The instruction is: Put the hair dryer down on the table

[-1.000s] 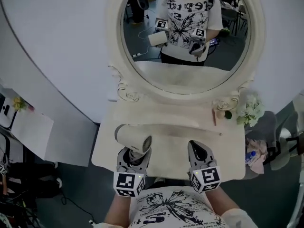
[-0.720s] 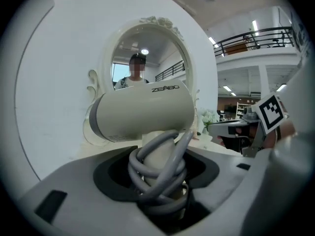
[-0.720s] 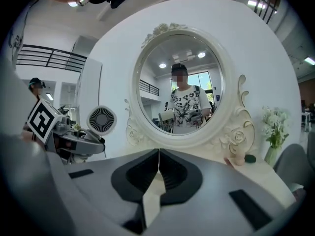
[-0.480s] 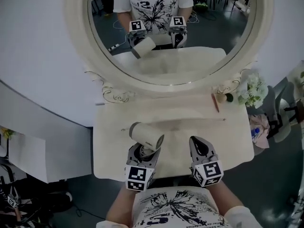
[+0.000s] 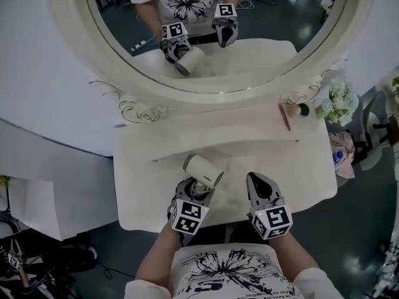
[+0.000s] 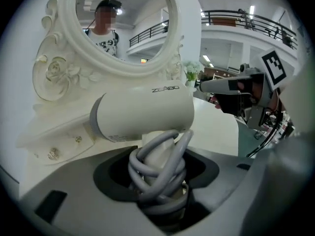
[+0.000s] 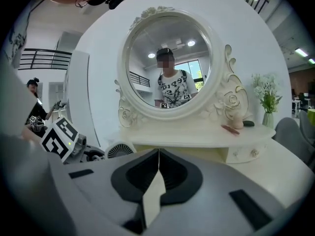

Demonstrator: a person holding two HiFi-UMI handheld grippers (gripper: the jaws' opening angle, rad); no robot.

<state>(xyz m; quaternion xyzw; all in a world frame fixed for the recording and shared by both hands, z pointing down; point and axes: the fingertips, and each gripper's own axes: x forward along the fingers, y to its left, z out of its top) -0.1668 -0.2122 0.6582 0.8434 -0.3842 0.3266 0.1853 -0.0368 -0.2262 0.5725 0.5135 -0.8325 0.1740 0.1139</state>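
A cream hair dryer point(image 5: 202, 170) with its grey cord wound round the handle hangs just above the cream dressing table point(image 5: 146, 195). My left gripper point(image 5: 198, 189) is shut on that wrapped handle. In the left gripper view the hair dryer's barrel point(image 6: 142, 114) lies crosswise above the jaws of my left gripper point(image 6: 160, 181). My right gripper point(image 5: 254, 180) hovers over the table's front edge to the right, shut with nothing in it. In the right gripper view my right gripper point(image 7: 157, 154) shows its jaws meeting, and the dryer's rear grille point(image 7: 120, 150) is at the left.
A big oval mirror point(image 5: 212, 36) in a carved frame stands behind the table's raised shelf. On that shelf, at the right, are a reddish stick point(image 5: 284, 116), a small round object point(image 5: 294, 110) and white flowers point(image 5: 340, 98). A grey chair point(image 5: 374, 142) stands to the right.
My left gripper has come down toward the tabletop with the hair dryer and tipped forward. The right gripper has sunk a little as well.
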